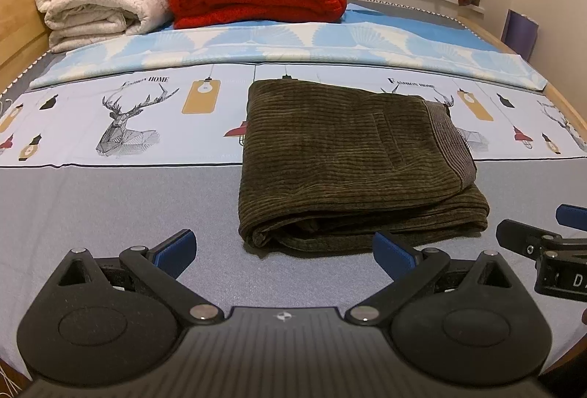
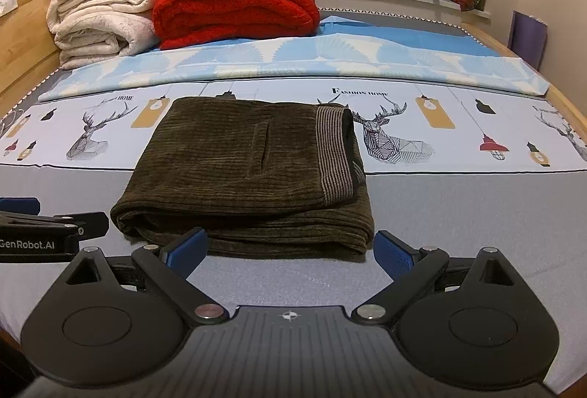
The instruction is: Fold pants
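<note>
Behind folded pants (image 2: 242,174) — red blanket (image 2: 234,5), perhaps towels (image 2: 99,20); both grippers (image 1: 284,251) (image 2: 290,249) gape, empty.

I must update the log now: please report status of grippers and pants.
Left gripper open, empty. Right gripper open, empty. Pants folded, flat on bed, nothing held. Nothing in the way.

Both wrist cameras are looking low across the bed (image 1: 110,200) toward the window, side by side, sharing the nearby folded pants (image 1: 341,159).
</note>
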Demonstrator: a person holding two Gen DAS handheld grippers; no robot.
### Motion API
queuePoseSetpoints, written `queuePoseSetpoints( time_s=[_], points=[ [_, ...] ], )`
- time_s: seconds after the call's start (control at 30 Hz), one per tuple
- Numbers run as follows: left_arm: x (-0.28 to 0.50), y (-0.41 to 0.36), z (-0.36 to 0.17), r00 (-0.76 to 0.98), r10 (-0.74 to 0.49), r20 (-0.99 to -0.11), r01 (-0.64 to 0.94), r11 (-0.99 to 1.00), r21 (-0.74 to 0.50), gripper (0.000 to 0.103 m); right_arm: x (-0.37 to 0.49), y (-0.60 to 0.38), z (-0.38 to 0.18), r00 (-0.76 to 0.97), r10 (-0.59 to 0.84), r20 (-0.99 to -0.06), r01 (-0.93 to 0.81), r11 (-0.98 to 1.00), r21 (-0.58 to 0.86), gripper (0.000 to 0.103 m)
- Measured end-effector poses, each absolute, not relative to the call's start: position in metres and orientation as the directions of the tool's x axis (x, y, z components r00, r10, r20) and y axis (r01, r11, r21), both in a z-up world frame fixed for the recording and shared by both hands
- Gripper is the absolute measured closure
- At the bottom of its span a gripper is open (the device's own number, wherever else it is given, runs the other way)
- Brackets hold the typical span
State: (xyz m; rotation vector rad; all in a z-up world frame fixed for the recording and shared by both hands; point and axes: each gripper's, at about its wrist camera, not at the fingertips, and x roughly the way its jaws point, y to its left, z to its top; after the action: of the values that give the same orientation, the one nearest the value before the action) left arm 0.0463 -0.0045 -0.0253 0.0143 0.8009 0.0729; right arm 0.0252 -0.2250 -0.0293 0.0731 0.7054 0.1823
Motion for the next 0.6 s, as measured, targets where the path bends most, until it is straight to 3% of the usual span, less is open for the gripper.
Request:
queuePoseSetpoints(
  time_s=[0.6],
  points=[
    [0.0466,-0.0067,-0.0256,0.691,0.068,-0.72,-0.052,0.998,0.044,0.001,0.0253,-0.2265,-0.029,0.746,0.195,-0.637,-0.141,0.981,0.134,0.006]
  ],
)
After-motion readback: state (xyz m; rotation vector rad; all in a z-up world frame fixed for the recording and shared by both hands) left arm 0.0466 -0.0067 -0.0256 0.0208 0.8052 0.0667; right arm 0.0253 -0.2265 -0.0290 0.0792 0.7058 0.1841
